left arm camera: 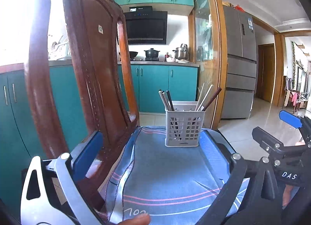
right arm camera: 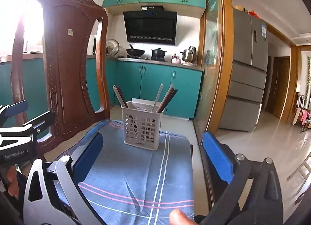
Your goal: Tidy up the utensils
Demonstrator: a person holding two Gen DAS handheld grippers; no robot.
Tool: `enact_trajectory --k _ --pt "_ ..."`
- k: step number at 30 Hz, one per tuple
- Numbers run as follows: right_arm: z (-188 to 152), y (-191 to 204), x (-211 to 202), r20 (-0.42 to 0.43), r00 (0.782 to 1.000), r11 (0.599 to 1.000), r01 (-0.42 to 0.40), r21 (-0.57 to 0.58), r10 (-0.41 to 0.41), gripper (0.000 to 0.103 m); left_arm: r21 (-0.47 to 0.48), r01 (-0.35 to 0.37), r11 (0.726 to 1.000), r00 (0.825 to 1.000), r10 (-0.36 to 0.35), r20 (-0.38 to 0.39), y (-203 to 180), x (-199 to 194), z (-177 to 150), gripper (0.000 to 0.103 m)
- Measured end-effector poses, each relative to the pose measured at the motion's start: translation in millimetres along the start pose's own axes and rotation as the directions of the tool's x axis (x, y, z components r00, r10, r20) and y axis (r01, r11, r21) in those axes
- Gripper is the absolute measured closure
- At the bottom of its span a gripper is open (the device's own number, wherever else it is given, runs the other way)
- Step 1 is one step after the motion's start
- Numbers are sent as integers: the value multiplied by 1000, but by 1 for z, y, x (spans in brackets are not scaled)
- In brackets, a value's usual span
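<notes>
- The white basket [left arm camera: 182, 126] stands on the blue cloth [left arm camera: 167, 176], next to the brown chair [left arm camera: 91, 65].
- Chopsticks [left arm camera: 167, 99] stick up out of it, some leaning left and some leaning right.
- The left gripper [left arm camera: 153, 143] has its fingers wide apart, holding nothing.
- The right gripper [right arm camera: 153, 153] is wide apart too, and empty.

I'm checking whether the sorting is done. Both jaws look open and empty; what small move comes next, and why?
Probably hold both grippers back and finish. The chopsticks all stand in the holder, in two bunches; the cloth around it shows no loose utensil. The left gripper and right gripper are open, holding nothing.
</notes>
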State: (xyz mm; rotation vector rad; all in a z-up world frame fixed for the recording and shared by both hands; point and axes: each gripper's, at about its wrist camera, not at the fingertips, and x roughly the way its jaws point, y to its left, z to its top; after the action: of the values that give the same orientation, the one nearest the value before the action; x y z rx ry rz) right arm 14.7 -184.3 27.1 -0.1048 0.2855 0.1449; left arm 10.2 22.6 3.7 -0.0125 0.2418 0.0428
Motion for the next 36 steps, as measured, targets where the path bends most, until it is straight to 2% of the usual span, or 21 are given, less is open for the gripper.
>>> enact_trajectory --k 6,15,36 --pt "2 -2 -26 17 1000 999 -2 37 1 3 32 13 999 1000 -13 22 -6 -19 4 4" --pt "5 6 -52 52 998 999 23 22 -24 3 47 20 999 997 -23 67 -13 -45 13 4" --pt "6 -5 -74 91 995 999 32 44 -36 3 54 14 998 996 -19 92 -19 -65 18 4"
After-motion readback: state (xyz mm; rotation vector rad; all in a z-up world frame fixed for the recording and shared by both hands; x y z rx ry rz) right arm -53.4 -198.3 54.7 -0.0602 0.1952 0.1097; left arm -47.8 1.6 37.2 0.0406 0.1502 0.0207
